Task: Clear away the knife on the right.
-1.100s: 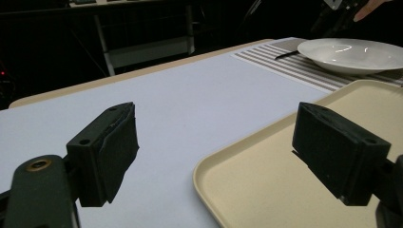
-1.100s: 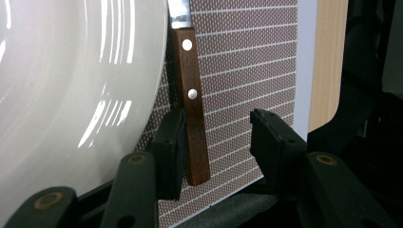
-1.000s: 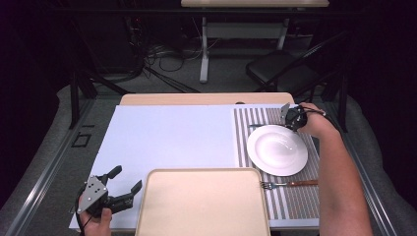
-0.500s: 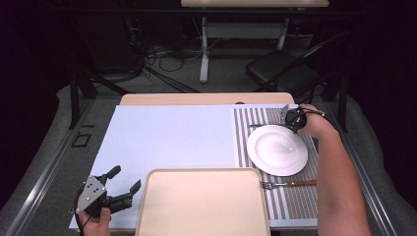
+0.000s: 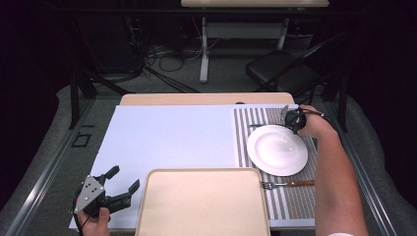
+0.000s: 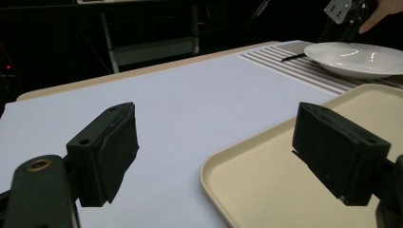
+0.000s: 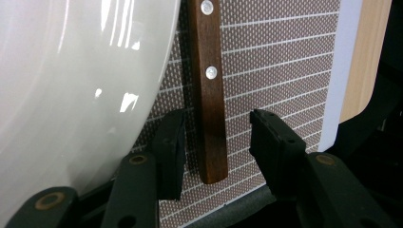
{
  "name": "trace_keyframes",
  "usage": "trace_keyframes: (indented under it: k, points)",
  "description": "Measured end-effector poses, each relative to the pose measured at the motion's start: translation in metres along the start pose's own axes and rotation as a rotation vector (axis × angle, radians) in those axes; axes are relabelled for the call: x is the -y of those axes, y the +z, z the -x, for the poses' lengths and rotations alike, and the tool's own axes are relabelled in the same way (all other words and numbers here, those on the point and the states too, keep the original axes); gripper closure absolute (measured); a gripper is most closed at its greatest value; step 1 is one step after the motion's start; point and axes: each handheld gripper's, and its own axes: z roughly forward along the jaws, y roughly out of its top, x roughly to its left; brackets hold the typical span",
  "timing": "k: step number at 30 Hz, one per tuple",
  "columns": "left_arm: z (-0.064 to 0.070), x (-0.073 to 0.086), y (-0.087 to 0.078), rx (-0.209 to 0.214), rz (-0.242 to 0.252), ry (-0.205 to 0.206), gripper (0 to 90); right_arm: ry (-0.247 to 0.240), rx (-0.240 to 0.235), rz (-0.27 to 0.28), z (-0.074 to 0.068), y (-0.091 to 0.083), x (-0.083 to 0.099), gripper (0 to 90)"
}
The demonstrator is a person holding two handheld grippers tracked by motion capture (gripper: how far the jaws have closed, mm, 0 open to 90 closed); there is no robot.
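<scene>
Nothing much has moved: right tool [image 7: 216, 142] stays open around the brown wooden knife handle [image 7: 207, 90] beside the white plate [image 7: 71, 85]. Left tool [image 6: 228, 152] stays open too.

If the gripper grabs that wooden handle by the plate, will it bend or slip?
The wooden handle looks rigid, with two rivets, so it probably won't bend. The right gripper straddles only its tip, so the far end may droop. It lies against the plate, so lifting might nudge that.
</scene>
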Motion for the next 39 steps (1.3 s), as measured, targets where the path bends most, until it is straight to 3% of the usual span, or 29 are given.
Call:
trace_keyframes:
  k: [16, 39]
  points:
    - [-0.0024, 0.0016, -0.0001, -0.011, -0.001, -0.02, 15.5, 0.005, -0.01, 0.004, 0.0021, 0.0027, 0.0039, 56.2]
    - [-0.0062, 0.0034, -0.0018, -0.023, 0.011, -0.049, 15.5, -0.04, -0.022, 0.004, 0.0001, 0.0054, 0.0, 72.6]
